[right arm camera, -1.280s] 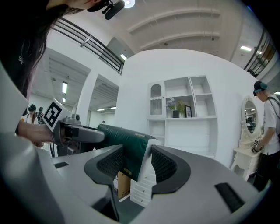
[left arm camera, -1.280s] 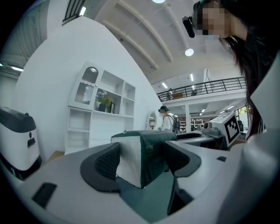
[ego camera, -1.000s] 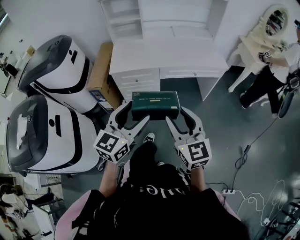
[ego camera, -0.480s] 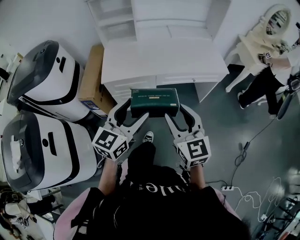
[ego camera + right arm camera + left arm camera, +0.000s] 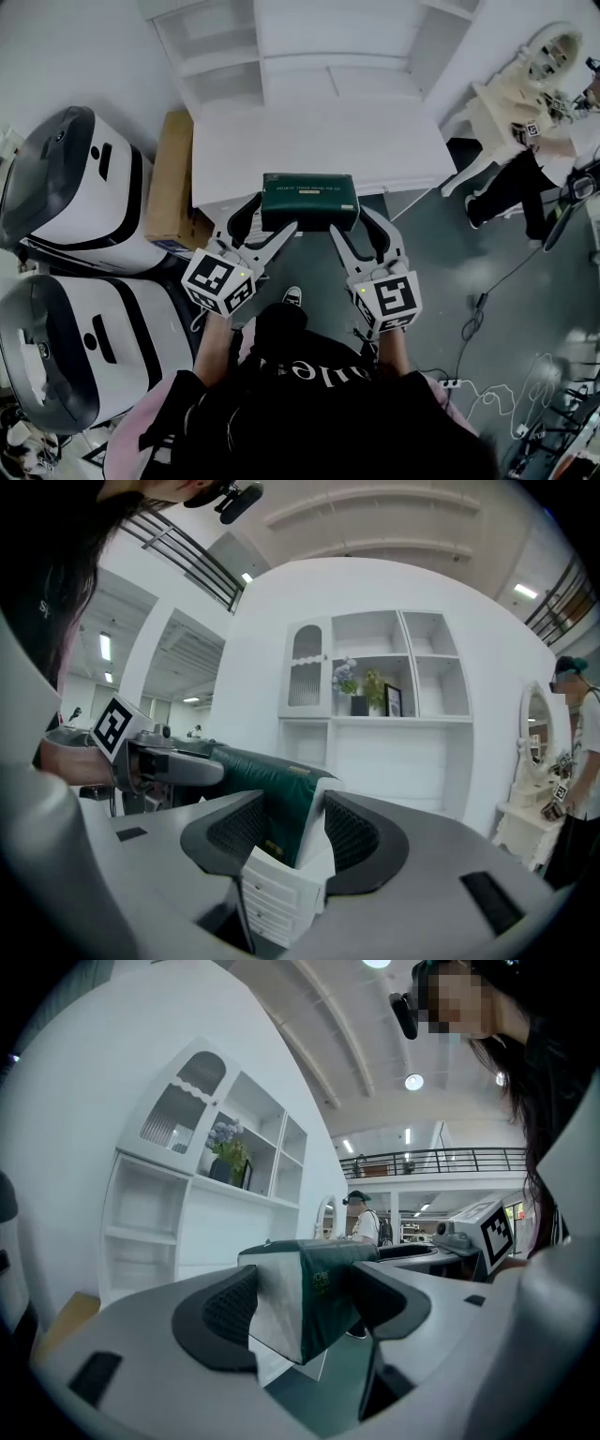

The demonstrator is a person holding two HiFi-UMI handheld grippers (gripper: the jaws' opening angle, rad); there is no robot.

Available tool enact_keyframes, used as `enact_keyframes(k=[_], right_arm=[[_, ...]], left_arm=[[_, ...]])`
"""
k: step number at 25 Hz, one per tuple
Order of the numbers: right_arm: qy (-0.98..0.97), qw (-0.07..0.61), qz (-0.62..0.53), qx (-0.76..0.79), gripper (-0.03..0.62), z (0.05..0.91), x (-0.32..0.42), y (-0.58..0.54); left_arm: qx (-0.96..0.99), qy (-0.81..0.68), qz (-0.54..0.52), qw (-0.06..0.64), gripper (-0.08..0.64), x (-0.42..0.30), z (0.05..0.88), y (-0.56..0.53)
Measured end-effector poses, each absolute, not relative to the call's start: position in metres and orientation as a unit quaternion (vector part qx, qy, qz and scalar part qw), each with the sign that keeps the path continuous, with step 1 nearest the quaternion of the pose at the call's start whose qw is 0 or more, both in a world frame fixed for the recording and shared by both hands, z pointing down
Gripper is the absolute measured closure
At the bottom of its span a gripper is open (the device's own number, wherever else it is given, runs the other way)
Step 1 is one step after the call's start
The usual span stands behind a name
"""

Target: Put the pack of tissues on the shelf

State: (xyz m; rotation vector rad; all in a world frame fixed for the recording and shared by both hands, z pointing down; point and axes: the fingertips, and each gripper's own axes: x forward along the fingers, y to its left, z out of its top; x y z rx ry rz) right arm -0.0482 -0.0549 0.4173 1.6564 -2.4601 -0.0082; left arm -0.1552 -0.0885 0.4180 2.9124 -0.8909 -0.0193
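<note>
Risk: the pack of tissues (image 5: 310, 201) is carried only by its 2 short ends. Left gripper (image 5: 264, 225) is clamped on the left end, right gripper (image 5: 361, 230) on the right end. My read: if the grippers drift apart or 1 eases off, the soft pack sags, twists or drops. It could also clip a divider going into the shelf (image 5: 225, 56).

Position: frame centre in the head view, in the air over the near edge of the white desk (image 5: 309, 141), with the shelf at the top of frame, well apart.

Look: dark green, rectangular, soft wrap, pale end faces, small print on top.
</note>
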Motion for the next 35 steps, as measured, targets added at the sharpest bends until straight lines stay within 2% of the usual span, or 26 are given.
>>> enact_keyframes(k=[18, 35], right_arm=[[-0.806, 0.091, -0.028, 0.585, 0.365, 0.396, -0.002, -0.163], [-0.833, 0.069, -0.051, 0.546, 0.365, 0.369, 0.152, -0.331]], left_arm=[[0.967, -0.251, -0.017, 0.029, 0.238, -0.107, 0.397, -0.204], [0.954, -0.3, -0.016, -0.001, 0.238, 0.044, 0.366, -0.361]])
